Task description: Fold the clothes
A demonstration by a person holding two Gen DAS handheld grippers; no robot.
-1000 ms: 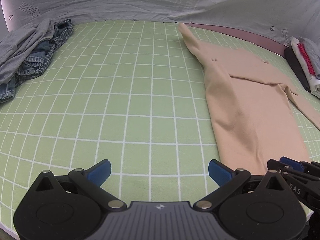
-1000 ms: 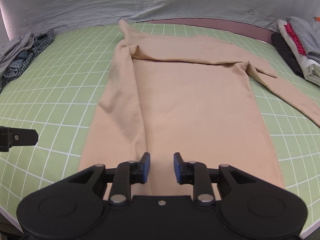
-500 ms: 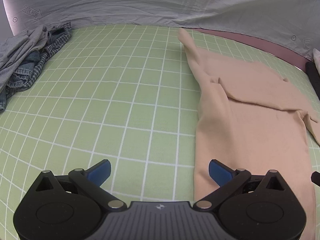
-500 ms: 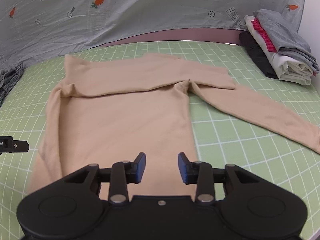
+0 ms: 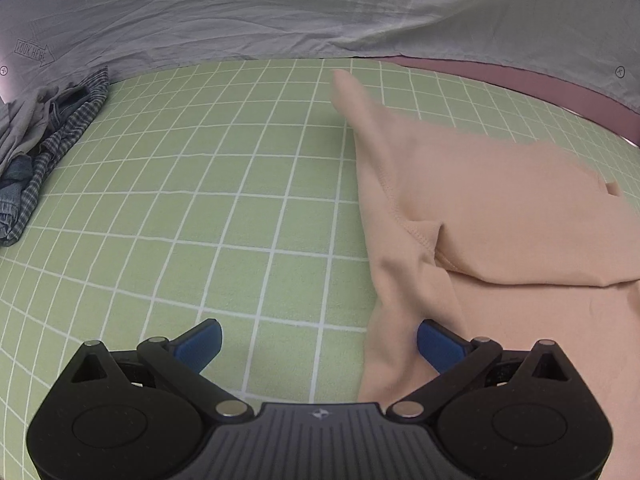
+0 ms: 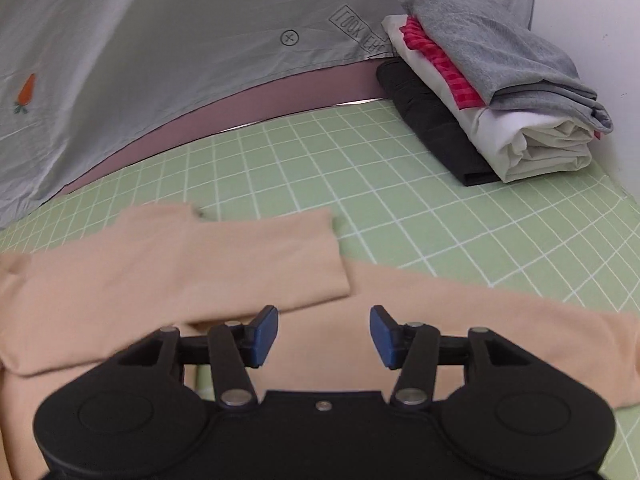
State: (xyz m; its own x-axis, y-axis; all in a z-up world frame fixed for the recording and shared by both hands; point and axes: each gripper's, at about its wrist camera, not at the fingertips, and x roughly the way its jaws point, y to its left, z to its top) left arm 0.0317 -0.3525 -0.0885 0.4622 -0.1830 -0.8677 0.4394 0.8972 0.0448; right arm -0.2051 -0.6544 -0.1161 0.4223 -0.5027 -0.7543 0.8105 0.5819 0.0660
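A peach long-sleeved top [image 5: 500, 216] lies flat on the green grid mat [image 5: 200, 200], one sleeve folded across its chest. In the right wrist view the folded sleeve [image 6: 180, 264] lies left and the other sleeve [image 6: 500, 320] stretches out to the right. My left gripper [image 5: 318, 344] is open wide and empty, low over the top's left edge near the armpit. My right gripper [image 6: 324, 334] is open and empty, just above the top near the right shoulder.
A heap of unfolded grey, denim and checked clothes [image 5: 44, 140] lies at the mat's far left. A stack of folded clothes [image 6: 492, 92] sits at the far right corner. A grey sheet [image 6: 160, 60] hangs behind the mat.
Both grippers have moved forward from the hem toward the shoulders. The right gripper has swung right and opened wider. The left stays wide open.
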